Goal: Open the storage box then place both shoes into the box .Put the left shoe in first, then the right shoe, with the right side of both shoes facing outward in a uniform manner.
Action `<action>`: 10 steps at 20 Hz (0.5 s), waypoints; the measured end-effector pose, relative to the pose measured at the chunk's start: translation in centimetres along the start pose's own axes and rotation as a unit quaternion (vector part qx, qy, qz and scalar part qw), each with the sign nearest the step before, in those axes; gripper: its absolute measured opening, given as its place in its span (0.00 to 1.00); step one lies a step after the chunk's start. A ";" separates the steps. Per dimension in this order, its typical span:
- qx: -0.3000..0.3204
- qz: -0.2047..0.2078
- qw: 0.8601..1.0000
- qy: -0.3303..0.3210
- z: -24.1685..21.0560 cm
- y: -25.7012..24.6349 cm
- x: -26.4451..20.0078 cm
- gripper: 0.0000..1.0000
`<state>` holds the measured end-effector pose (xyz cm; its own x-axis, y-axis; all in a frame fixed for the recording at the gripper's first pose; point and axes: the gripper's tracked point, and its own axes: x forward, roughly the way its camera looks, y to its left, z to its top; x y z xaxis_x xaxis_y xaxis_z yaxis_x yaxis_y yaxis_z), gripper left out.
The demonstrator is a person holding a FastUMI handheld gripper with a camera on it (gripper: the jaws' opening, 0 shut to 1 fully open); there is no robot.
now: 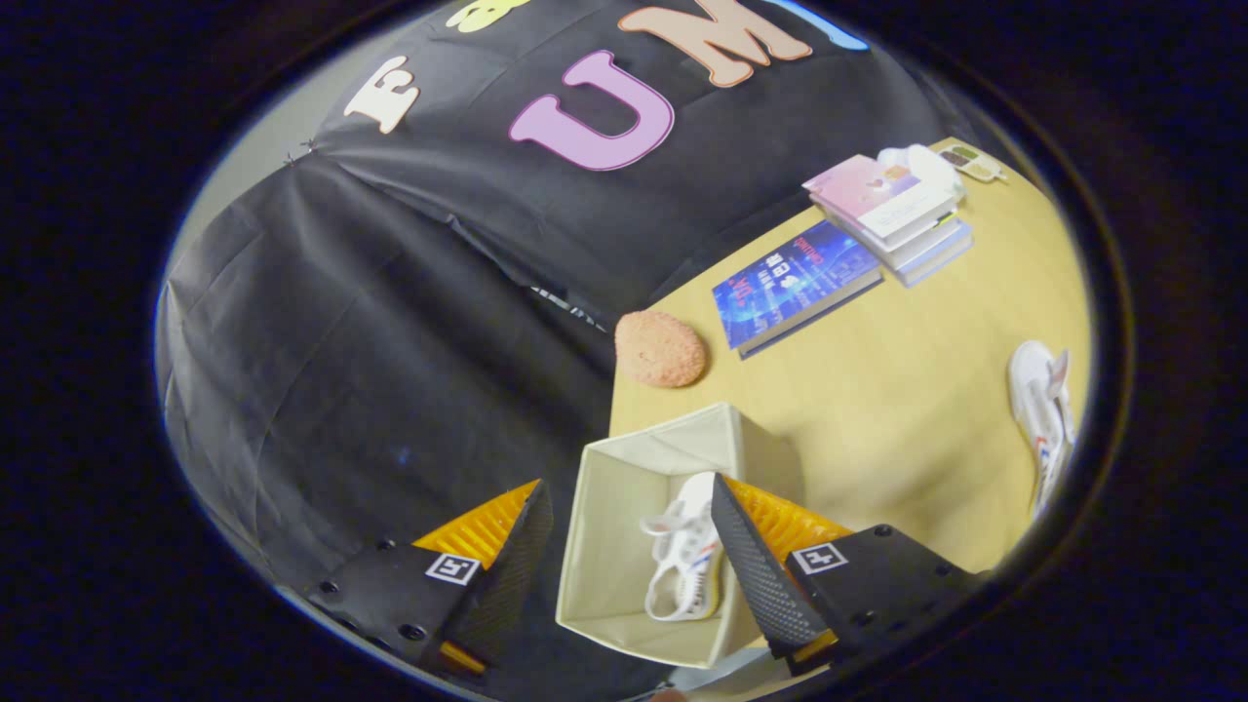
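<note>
Below, the gripper (pixel 624 546) hangs wide apart over the open box (pixel 624 487), one shoe (pixel 687 561) inside; the other shoe (pixel 1041 419) lies on the worktop (pixel 907 409) at three o'clock.

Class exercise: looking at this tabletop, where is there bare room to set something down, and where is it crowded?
Bare wood lies between the blue book, the storage box and the loose white shoe. Crowded: the far corner with the book stack, and the box, already holding a shoe between the open gripper fingers. An orange sponge sits beyond the box.
</note>
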<state>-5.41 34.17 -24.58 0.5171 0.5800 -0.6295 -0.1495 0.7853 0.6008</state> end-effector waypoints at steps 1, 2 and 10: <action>-0.010 -0.011 1.000 0.001 0.0 -1.7 -0.9 1.00; -0.020 -0.025 0.999 0.001 0.1 -3.5 -1.8 1.00; -0.023 -0.127 0.992 0.010 -1.3 -17.8 -9.5 1.00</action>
<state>-8.75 15.01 -29.93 0.5259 0.3659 -0.7679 -0.0546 0.9154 0.3988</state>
